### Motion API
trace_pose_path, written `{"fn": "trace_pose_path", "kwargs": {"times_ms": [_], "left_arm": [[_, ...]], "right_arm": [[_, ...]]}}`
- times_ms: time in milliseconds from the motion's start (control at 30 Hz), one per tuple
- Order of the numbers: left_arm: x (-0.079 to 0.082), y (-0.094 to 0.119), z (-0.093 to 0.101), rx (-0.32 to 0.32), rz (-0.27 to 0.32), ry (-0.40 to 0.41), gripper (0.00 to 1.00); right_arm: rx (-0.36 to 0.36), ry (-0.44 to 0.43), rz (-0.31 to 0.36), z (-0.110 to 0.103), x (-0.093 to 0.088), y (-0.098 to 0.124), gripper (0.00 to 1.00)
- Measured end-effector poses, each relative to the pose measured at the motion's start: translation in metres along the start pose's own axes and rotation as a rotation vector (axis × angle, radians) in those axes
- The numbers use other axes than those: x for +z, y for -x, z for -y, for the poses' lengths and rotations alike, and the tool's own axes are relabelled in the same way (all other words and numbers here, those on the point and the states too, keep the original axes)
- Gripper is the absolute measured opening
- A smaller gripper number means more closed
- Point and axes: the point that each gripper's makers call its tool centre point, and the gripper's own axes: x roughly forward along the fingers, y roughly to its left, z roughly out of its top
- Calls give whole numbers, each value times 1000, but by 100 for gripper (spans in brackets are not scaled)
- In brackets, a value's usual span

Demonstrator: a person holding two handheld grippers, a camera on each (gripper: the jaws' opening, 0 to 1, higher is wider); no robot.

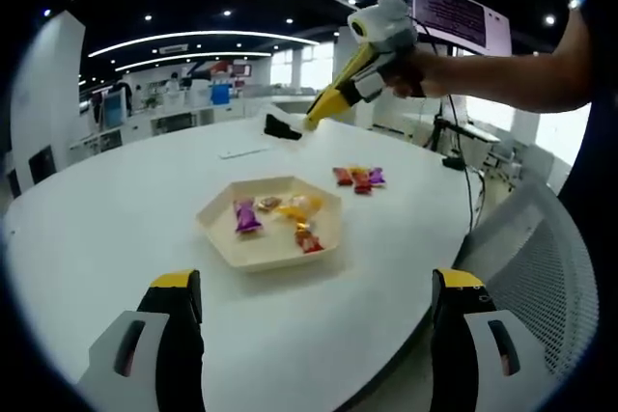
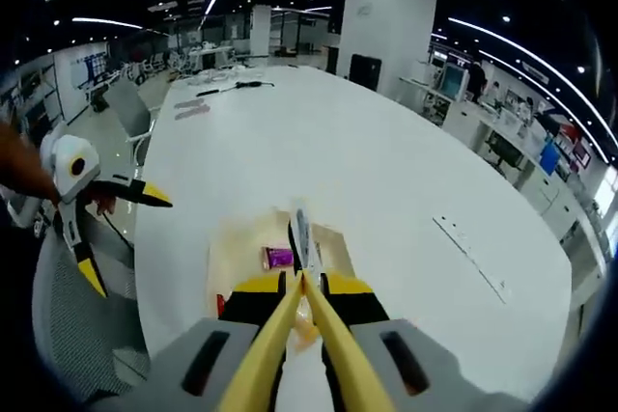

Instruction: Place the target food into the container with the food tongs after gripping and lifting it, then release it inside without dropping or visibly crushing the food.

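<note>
holding the food tongs (image 2: 304, 320) clenched between its jaws, the right gripper (image 1: 381, 31) hangs above the white table (image 1: 116, 209), well over the far side of the tray. in the left gripper view the yellow tong arms run down to a dark tip that points at bare table beyond the container (image 1: 275, 243), not at any food. in the right gripper view the two tong arms lie nearly together and their tips sit over the container; whether anything is pinched between the tips i cannot tell.

target food: three wrapped sweets (image 1: 358, 178) lie in a small cluster on the table just beside the container, apart from its rim. several wrapped pieces, one purple (image 1: 246, 216), already lie inside.

left gripper (image 1: 314, 335): jaws spread wide, released, nothing between them, held back near the table edge, likely parked to keep out of the tongs' way.

judgement: the grip on the outside sweets is not yet made.
</note>
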Motion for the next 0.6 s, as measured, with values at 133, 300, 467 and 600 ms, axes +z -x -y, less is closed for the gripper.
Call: {"fn": "trace_pose_path", "kwargs": {"times_ms": [133,300,467,600], "left_arm": [[0,0,-1,3,1,-1,95],[1,0,-1,6,3,2,95],[1,0,-2,8,4,1,95],[1,0,-2,7,3,1,95]], "right_arm": [[11,4,2,-5,6,-9,13],[22,20,4,-13,11,-17,13],[27,27,5,-13,13,-17,13],[26,33,9,-13,14,-17,13]]}}
